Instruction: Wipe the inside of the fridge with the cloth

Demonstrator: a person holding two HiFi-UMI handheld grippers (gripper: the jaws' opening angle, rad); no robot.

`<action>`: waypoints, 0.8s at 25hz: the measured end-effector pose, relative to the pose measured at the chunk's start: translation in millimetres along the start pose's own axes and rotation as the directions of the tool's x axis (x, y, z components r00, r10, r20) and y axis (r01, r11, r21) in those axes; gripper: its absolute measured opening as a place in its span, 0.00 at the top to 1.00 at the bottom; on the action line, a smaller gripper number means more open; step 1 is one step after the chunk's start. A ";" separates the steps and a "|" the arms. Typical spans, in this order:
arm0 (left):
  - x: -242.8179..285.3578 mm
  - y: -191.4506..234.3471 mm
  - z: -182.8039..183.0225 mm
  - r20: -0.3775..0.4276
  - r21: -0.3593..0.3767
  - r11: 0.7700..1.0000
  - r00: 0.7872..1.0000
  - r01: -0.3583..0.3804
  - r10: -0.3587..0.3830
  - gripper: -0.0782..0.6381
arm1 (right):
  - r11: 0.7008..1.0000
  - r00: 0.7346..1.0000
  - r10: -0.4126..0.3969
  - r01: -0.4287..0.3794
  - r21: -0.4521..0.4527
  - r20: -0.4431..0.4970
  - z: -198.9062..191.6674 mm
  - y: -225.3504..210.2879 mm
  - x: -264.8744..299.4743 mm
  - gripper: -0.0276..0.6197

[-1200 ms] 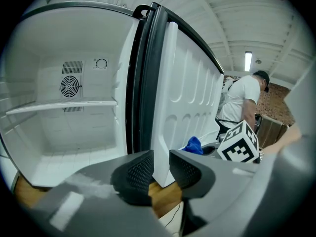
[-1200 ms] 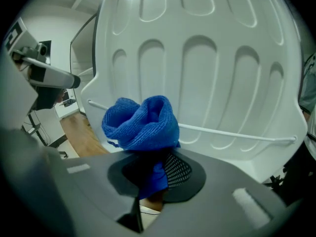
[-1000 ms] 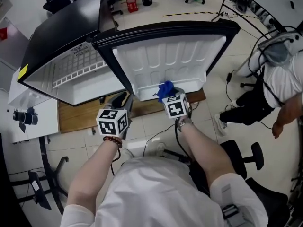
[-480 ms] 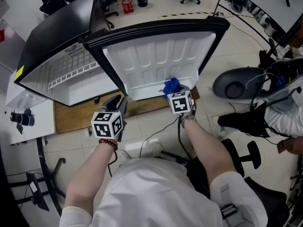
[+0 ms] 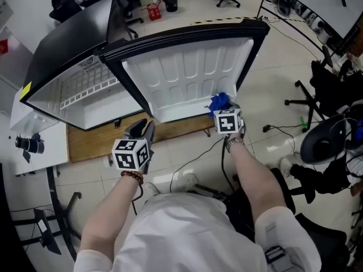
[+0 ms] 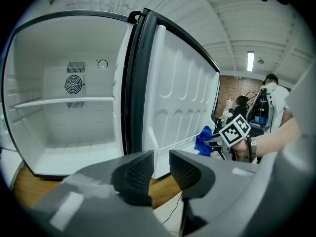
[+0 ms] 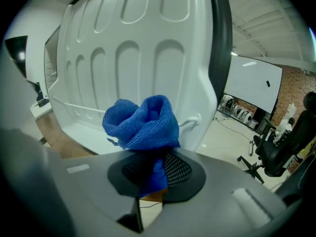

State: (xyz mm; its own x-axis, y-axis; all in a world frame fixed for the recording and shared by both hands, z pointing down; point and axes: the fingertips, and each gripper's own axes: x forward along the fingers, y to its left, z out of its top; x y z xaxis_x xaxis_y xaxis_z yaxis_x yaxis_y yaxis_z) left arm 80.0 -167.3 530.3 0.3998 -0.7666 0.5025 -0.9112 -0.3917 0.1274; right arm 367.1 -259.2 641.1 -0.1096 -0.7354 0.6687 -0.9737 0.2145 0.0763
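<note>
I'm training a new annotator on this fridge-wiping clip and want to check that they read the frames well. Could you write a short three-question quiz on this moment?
1. Multiple choice: what does the right gripper clamp? A) a sponge B) a blue cloth C) nothing
2. True or false: the left gripper also holds a cloth.
3. Which part of the fridge is the cloth nearest?

Key:
1. B.
2. False: its jaws stand apart with nothing between them.
3. The white inner side of the open door, near its lower edge.
</note>
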 end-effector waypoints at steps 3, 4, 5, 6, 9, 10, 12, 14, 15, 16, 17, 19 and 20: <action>-0.1 -3.1 -1.3 -0.001 0.004 1.000 1.000 0.003 -0.003 0.76 | 1.000 1.000 -0.012 0.011 0.025 0.024 1.9 -4.5 -1.5 0.87; -0.1 -4.4 -0.9 0.000 0.005 1.000 1.000 0.004 -0.004 0.76 | 0.999 1.000 -0.015 0.014 0.035 0.023 1.1 -5.7 -2.1 0.87; -0.1 -5.9 -0.6 0.000 0.007 1.000 1.000 0.006 -0.006 0.76 | 0.999 1.000 -0.018 0.017 0.041 0.021 0.4 -6.9 -3.1 0.87; -0.4 -7.3 -0.6 0.001 0.009 1.000 1.000 0.007 -0.007 0.76 | 0.999 0.999 -0.017 0.015 0.042 0.027 1.6 -7.1 -4.7 0.87; -0.9 -10.4 -1.3 0.001 0.009 1.000 1.000 0.008 -0.008 0.76 | 0.999 0.997 0.001 -0.004 0.038 0.074 11.1 -4.1 -10.3 0.87; -0.6 -11.5 -1.1 0.002 0.009 1.000 1.000 0.010 -0.010 0.76 | 0.999 0.997 0.005 -0.008 0.039 0.082 11.8 -3.6 -11.7 0.87; 0.0 -13.9 -1.2 0.002 0.011 1.000 1.000 0.015 -0.015 0.76 | 0.999 0.997 0.011 -0.015 0.051 0.070 6.9 -2.6 -15.1 0.87; 0.5 -16.6 -2.2 0.001 0.012 1.000 1.000 0.022 -0.022 0.76 | 0.998 0.999 0.017 -0.020 0.064 0.051 -0.2 -1.1 -19.6 0.87; 1.2 -18.7 -2.8 -0.001 0.011 0.999 1.000 0.030 -0.030 0.76 | 0.998 0.998 0.020 -0.023 0.063 0.059 0.9 0.0 -23.4 0.87; 2.8 -21.9 -3.6 -0.003 0.003 0.999 0.999 0.045 -0.045 0.76 | 0.998 0.997 0.025 -0.030 0.059 0.076 4.6 1.4 -27.9 0.87; 5.5 -26.3 -5.0 -0.006 -0.015 0.998 0.998 0.069 -0.069 0.76 | 0.998 0.995 0.032 -0.037 0.053 0.095 8.4 2.7 -32.6 0.87; 13.4 -37.2 -9.9 -0.012 -0.082 0.988 0.991 0.131 -0.133 0.76 | 0.998 0.992 0.047 -0.053 0.042 0.121 12.8 5.2 -41.7 0.87; 17.9 -41.9 -12.4 -0.012 -0.117 0.981 0.987 0.157 -0.160 0.76 | 0.997 0.990 0.060 -0.065 0.038 0.131 14.5 8.1 -46.3 0.87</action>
State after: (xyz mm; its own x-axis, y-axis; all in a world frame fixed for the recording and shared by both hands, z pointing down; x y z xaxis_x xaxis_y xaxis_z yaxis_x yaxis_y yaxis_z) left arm 124.1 -158.3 544.5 0.5389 -0.6881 0.4859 -0.8423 -0.4448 0.3044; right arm 361.4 -232.7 600.1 -0.1926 -0.7993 0.5692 -0.9715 0.2371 0.0043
